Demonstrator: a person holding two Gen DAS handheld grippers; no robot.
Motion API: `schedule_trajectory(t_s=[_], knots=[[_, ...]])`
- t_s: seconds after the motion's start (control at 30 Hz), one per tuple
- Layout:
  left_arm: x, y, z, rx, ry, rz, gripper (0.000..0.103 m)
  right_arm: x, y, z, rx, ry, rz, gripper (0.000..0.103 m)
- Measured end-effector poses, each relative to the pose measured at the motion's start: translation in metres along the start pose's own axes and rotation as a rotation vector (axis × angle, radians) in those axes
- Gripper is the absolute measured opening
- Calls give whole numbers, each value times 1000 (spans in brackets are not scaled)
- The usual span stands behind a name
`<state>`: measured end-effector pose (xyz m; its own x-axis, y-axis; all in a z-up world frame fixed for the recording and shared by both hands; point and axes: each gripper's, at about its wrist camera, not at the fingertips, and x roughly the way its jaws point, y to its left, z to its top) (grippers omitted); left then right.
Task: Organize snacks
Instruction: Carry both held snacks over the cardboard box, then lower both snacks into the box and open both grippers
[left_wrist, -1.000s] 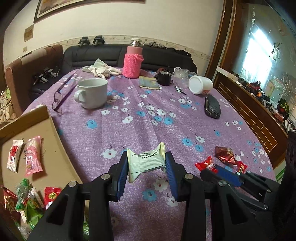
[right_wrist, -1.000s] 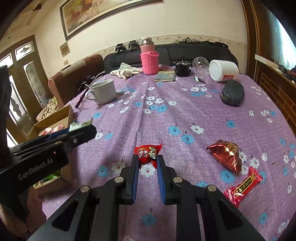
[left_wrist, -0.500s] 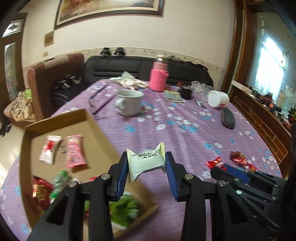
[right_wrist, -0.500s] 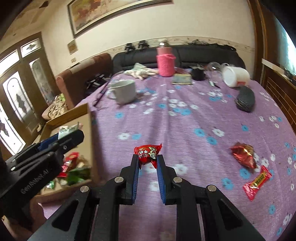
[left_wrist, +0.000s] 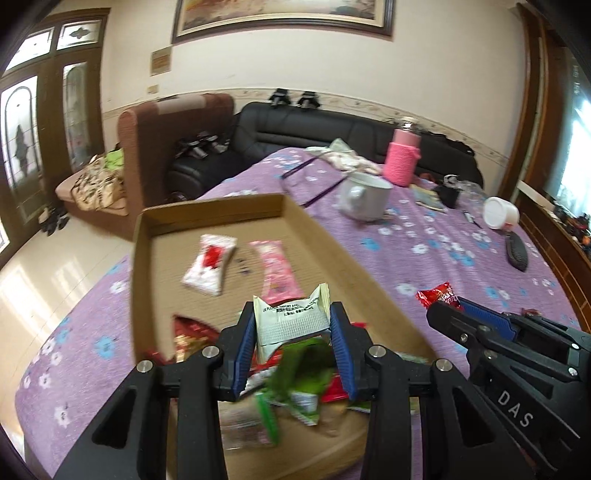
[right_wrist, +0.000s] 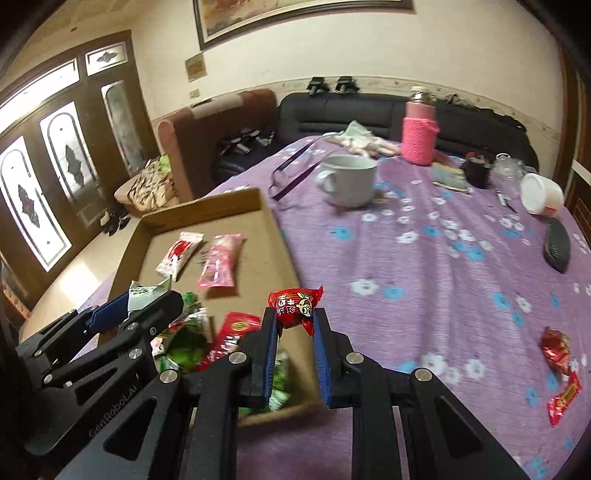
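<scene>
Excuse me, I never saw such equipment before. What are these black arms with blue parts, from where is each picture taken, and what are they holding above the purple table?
There is no robot. A person holds one hand-held tool in each hand, and each carries a wide-angle camera looking forward along its two fingers.

One picture comes from the left tool, which is shut on a pale snack packet. The other comes from the right tool, which is shut on a small red snack. Each tool also shows at the edge of the other's picture.

Below them sits an open cardboard box with several snacks already inside. It rests on a table with a purple flowered cloth. Two red snacks lie loose on the cloth; farther back stand a white mug and a pink bottle.
</scene>
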<state>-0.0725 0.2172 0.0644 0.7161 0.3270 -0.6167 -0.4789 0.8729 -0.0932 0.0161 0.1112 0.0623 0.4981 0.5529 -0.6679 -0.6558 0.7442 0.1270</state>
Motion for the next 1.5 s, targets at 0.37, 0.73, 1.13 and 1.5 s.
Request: schedule_trajectory(t_s=[0.37,0.73,1.13,1.5], knots=[[24,14,-11,-46,52,36,38,30,15,-10,-24,45,4,21],[32,12,-11,-38,64,70,38,44,12,-17,-45,55,1,21],[33,11,-11,-28,62,90,38,43,14,-18,-55,52,-7,22],[32,11,-11,-25,60,98,38,41,18,-20,-66,43,-18,22]])
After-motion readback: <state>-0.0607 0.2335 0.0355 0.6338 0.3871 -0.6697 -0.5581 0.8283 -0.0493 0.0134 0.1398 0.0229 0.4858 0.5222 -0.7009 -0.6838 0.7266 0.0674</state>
